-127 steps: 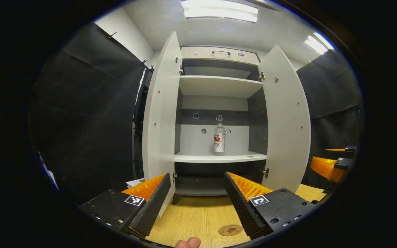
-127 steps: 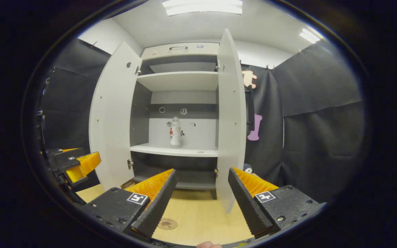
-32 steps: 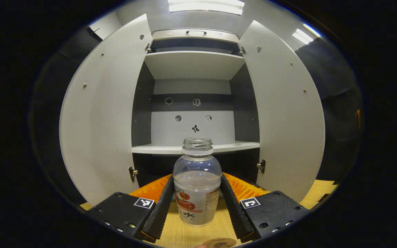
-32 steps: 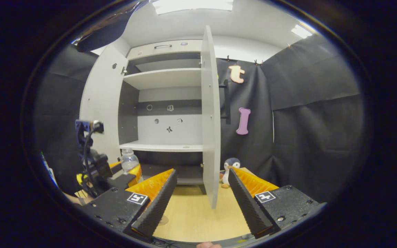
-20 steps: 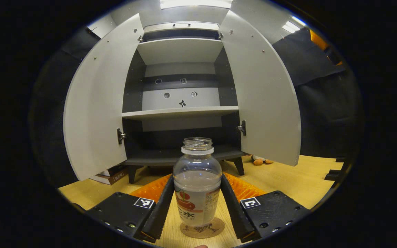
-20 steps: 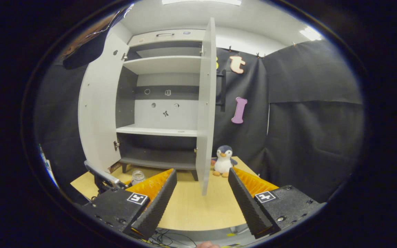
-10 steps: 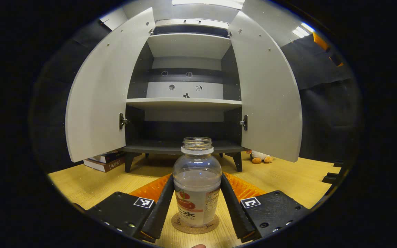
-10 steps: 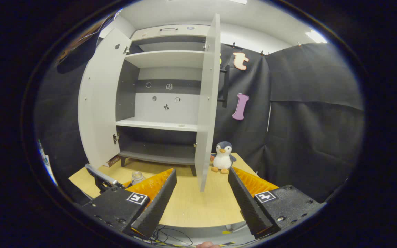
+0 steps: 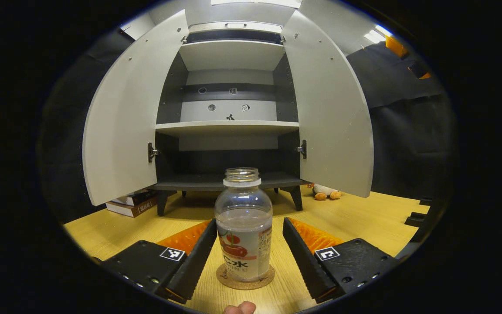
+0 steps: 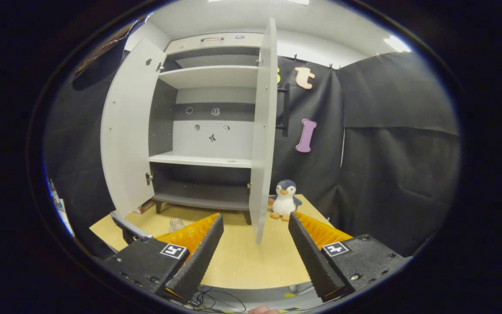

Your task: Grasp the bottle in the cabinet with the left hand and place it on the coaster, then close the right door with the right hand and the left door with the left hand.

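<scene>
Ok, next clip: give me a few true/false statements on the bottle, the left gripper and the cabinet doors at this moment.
1. The bottle stands upright on the coaster. True.
2. The left gripper is clamped on the bottle. False: its fingers stand apart from the bottle on both sides.
3. Both cabinet doors are shut. False: the left door and the right door are open.
4. The bottle has no cap on. True.
5. The right gripper holds a plush penguin. False: the plush penguin sits on the table, and the gripper is open.
</scene>
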`<state>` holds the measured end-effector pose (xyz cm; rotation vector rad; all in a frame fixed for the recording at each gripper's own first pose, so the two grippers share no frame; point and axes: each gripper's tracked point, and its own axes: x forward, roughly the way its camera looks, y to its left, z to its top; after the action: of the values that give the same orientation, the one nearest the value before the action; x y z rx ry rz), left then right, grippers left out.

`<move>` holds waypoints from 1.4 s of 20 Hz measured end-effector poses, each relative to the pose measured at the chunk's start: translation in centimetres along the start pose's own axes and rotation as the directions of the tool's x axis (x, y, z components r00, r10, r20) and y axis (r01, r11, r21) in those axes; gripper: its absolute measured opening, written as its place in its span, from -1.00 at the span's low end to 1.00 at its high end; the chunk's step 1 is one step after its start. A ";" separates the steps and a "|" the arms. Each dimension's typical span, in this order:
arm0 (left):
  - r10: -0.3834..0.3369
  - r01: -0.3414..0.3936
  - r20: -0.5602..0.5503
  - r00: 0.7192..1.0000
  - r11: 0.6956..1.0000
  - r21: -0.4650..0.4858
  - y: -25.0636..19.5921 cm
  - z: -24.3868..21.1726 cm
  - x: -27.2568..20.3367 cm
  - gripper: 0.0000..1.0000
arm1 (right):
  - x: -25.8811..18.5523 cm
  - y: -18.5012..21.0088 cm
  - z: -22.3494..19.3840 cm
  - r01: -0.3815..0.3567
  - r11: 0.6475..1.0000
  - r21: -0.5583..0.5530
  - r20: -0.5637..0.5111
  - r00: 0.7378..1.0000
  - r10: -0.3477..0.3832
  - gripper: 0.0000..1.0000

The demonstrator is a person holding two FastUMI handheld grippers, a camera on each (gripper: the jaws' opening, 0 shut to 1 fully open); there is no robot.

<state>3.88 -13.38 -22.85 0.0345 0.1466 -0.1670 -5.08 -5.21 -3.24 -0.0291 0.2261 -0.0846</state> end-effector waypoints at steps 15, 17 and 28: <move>0.010 -0.008 0.042 0.999 0.999 -0.049 4.8 16.0 -5.8 0.87 | 0.8 -3.0 2.8 0.015 0.998 0.057 0.131 0.991 -0.023 0.97; 0.044 -0.042 0.039 0.998 0.998 -0.051 6.4 18.1 -6.2 0.88 | 1.2 -3.2 4.1 0.004 0.998 0.056 0.171 0.985 -0.014 0.96; 0.086 -0.087 0.059 0.995 0.996 0.010 9.5 22.9 -8.1 0.87 | 8.8 -10.8 15.7 0.028 0.997 0.068 0.256 0.966 -0.044 0.96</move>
<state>0.88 -3.81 1.22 0.0488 0.0852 -0.0822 6.10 -16.42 10.54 0.0199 -0.0372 -0.1234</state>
